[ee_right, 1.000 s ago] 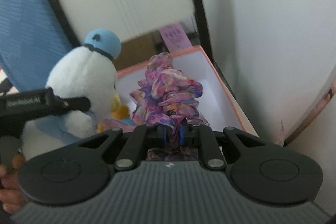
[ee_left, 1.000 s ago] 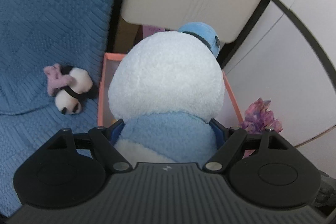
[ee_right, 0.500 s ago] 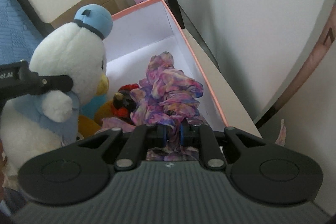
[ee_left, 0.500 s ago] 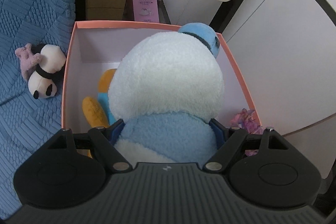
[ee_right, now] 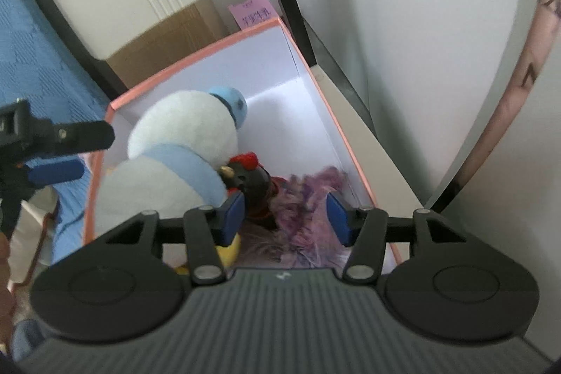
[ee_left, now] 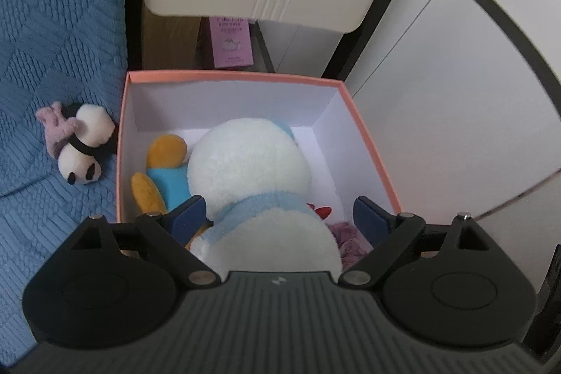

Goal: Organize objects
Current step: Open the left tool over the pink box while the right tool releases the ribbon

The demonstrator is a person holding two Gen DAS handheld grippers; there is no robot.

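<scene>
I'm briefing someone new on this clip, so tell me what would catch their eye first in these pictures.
The big white-and-blue plush duck fills the middle of the pink-rimmed box, with the left gripper open around it. Beside it in the box lie a purple scrunchie and a dark toy with a red bow, under the open right gripper. A small panda plush lies outside on the blue blanket.

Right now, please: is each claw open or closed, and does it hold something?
Left claw: open, holding nothing; the duck plush sits in the box.
Right claw: open, holding nothing; the purple scrunchie lies below.
</scene>
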